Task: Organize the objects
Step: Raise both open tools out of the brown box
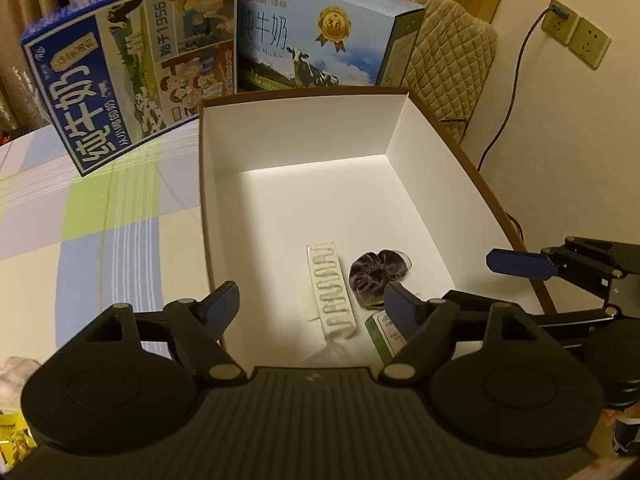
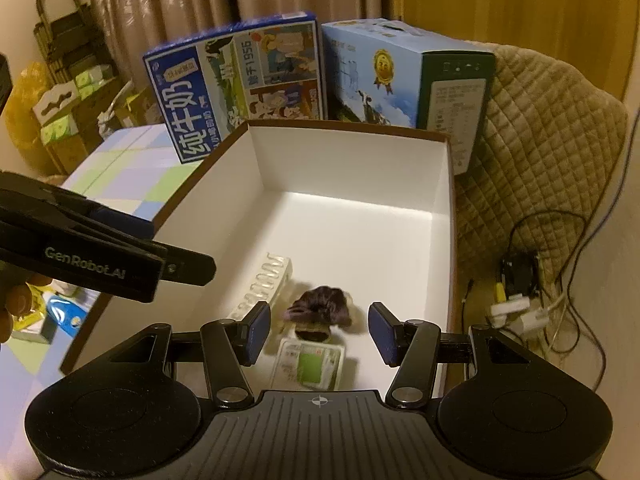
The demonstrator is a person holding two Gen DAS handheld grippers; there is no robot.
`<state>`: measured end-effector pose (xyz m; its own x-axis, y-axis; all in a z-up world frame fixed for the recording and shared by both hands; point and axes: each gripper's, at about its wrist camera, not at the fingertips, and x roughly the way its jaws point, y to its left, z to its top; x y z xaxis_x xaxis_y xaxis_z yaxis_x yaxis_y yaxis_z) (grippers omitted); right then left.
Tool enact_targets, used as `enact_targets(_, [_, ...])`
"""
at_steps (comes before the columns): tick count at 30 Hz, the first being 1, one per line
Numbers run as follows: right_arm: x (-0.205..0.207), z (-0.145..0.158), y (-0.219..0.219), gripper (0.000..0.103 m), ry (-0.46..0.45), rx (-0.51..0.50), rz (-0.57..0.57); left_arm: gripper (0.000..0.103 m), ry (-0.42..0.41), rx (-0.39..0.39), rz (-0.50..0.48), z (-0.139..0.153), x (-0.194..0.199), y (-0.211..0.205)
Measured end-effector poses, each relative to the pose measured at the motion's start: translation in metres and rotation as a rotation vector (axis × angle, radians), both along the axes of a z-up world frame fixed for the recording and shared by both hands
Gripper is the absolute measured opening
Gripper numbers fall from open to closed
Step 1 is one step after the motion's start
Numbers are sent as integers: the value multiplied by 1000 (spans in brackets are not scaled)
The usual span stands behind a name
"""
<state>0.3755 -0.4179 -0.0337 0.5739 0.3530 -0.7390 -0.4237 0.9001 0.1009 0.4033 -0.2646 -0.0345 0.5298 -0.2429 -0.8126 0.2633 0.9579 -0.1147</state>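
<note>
A white-lined cardboard box (image 1: 304,132) (image 2: 352,160) with brown outer sides stands on the checked tablecloth. On its floor lie a white ridged plastic strip (image 1: 331,292) (image 2: 264,280), a dark purple scrunchie (image 1: 374,270) (image 2: 320,306) and a small green-and-white packet (image 1: 384,334) (image 2: 310,364). My left gripper (image 1: 312,306) hovers open over the box's near end, holding nothing. My right gripper (image 2: 318,332) is open too, above the scrunchie and packet, with nothing between its fingers. The right gripper's blue pad (image 1: 520,264) shows at the right in the left wrist view.
Two milk cartons (image 1: 132,68) (image 1: 320,36) stand behind the box. A quilted beige cover (image 2: 540,152) lies to the right, with cables and plugs (image 2: 520,304) on the floor. Small packets (image 2: 52,316) lie left of the box. A hand (image 2: 12,304) holds the left gripper.
</note>
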Motion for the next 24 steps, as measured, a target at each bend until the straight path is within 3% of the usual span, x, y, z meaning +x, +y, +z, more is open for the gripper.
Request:
enact_targets(12, [-52, 28, -2, 52, -23, 107, -60, 84, -24, -21, 15, 22, -52, 25])
enact_targets(24, [-95, 37, 14, 52, -19, 123, -56, 84, -31, -43, 35, 31, -101, 57])
